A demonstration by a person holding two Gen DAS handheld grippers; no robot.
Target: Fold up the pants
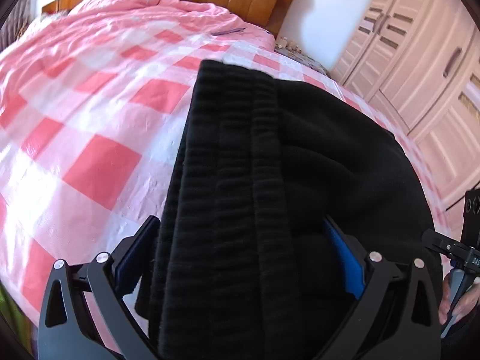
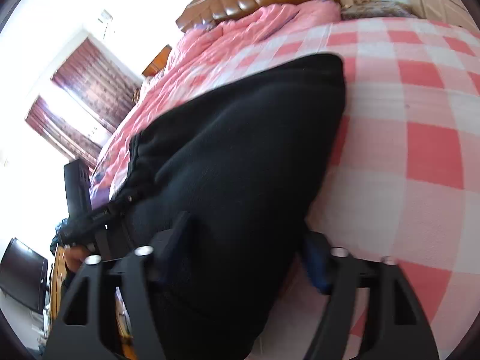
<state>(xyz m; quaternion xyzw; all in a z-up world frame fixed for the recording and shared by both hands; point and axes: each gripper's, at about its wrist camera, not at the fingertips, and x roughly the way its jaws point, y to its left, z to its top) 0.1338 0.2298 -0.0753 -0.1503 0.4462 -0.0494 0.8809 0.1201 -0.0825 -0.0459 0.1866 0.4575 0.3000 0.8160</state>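
Left wrist view: black pants (image 1: 270,162) lie on the bed (image 1: 90,120), over its pink-and-white checked cover, bunched into ribbed folds on the left and smooth fleece on the right. The left gripper (image 1: 240,258) has its jaws set wide around the thick bundle, the blue pad (image 1: 345,264) pressed into the cloth on the right and the dark pad against it on the left, so it pinches the pants. At the right edge the right gripper (image 1: 459,249) shows, with a hand (image 1: 459,297) below it.

Right wrist view: the pants (image 2: 240,156) fill the middle as a dark, blurred mound on the bed (image 2: 420,120). The right gripper (image 2: 243,249) straddles the near end, jaws half spread with cloth between them; both pads meet the cloth. The left gripper (image 2: 99,219) sits at the left.
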